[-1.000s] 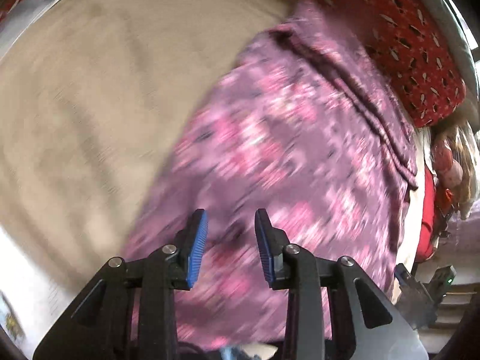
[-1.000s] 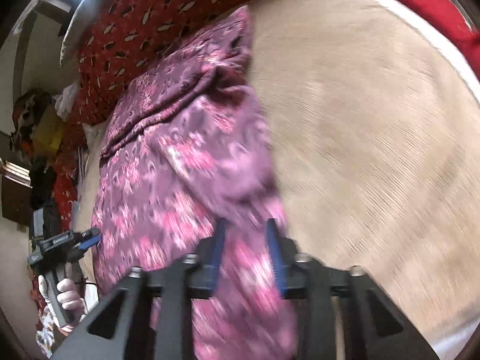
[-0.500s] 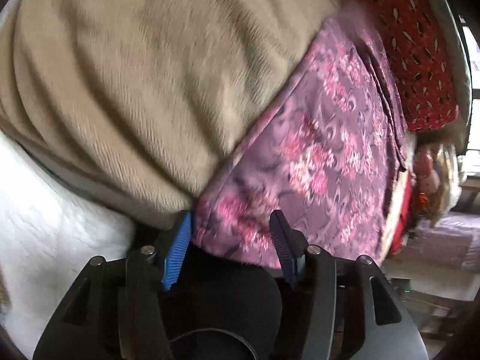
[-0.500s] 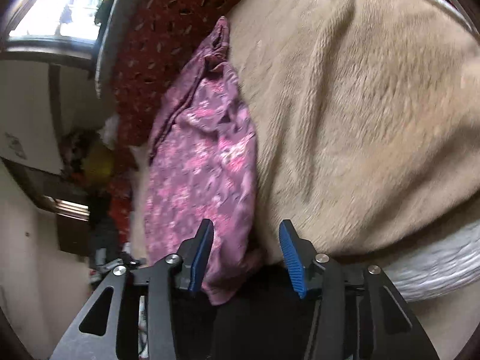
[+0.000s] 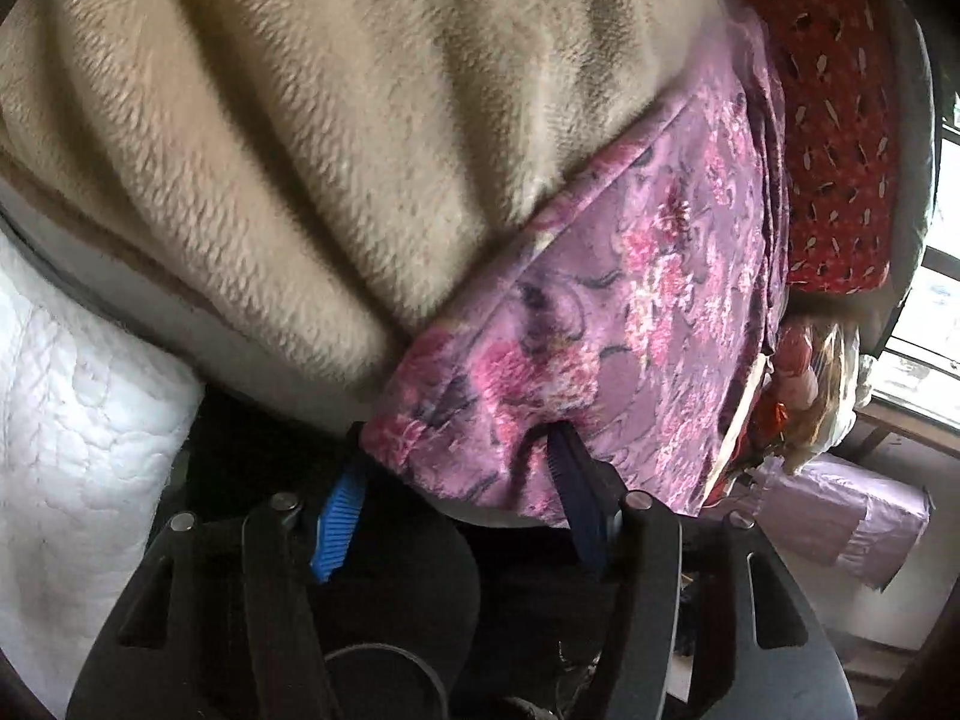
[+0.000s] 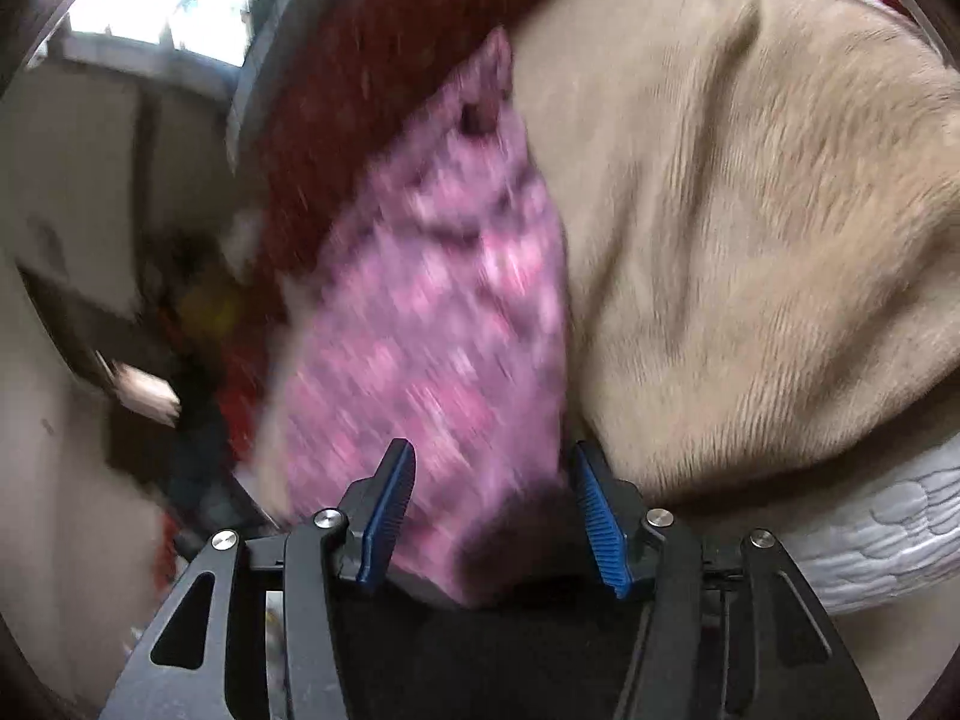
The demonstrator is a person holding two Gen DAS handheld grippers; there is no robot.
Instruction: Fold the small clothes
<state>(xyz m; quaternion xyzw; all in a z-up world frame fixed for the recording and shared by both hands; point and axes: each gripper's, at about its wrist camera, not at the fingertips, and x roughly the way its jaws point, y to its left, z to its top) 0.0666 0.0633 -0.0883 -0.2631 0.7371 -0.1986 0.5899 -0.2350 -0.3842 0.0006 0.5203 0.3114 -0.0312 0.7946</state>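
Purple floral garment (image 5: 648,312) lies centre frame on beige blanket (image 5: 312,138), near hem between spread jaws of left gripper (image 5: 450,480) and right gripper (image 6: 489,510), neither clenched; best pinch both corners evenly.

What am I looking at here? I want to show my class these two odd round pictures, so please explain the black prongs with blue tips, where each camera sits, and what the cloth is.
No robot: a person holds a hand tool in each hand, each with a fisheye camera looking along its two fingers. One picture is from the left gripper, the other from the right gripper. Both reach for the near edge of a purple floral garment lying on a beige fleece blanket, with a red patterned cloth behind and white quilting below. Both grippers are open, straddling the garment's hem; nothing is clamped yet.
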